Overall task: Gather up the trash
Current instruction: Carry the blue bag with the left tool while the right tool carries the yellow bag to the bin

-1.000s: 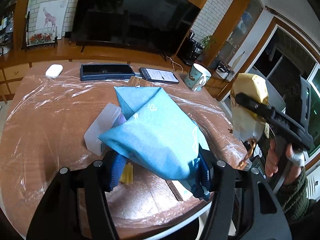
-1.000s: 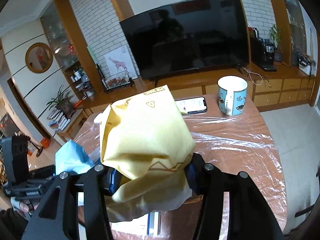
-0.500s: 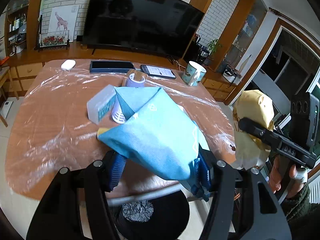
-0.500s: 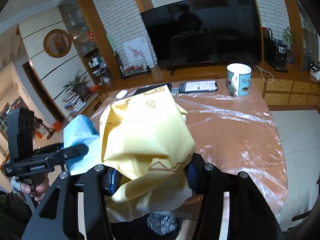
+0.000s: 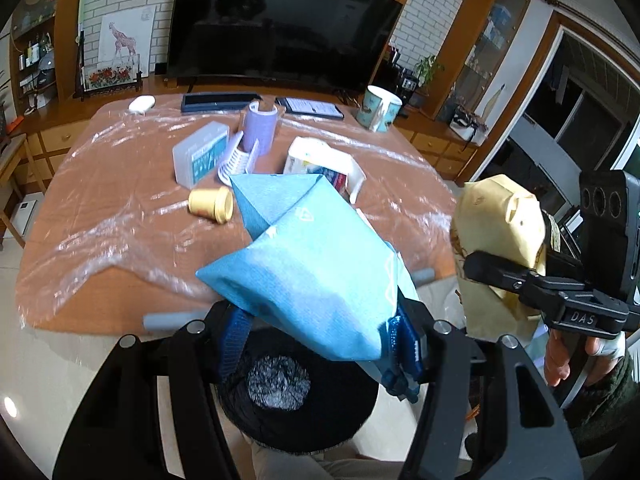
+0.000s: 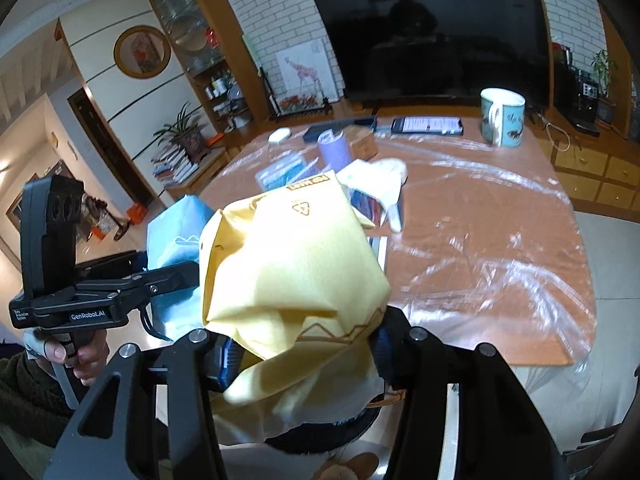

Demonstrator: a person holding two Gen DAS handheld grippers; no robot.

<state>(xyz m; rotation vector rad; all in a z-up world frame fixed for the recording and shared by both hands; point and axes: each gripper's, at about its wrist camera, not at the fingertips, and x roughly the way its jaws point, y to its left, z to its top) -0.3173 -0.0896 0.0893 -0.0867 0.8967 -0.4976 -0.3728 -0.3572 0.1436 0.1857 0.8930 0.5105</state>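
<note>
Both grippers are pulling back off the table's [image 5: 80,216] near edge, the left gripper [image 5: 320,336] clamped on a blue bag [image 5: 312,264], the right gripper [image 6: 304,344] on a yellow bag [image 6: 288,264], over the black bin [image 5: 296,412]; a cup [image 5: 212,205] and cartons are waiting.

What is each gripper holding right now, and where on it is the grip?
The left gripper clamps a blue bag by its lower end. The right gripper clamps a yellow bag near its bottom.

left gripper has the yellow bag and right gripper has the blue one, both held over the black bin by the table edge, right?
The colours are swapped. The left wrist view shows the left gripper clamping the blue bag; the right wrist view shows the right gripper clamping the yellow bag. Both are held over the black bin by the table edge.
</note>
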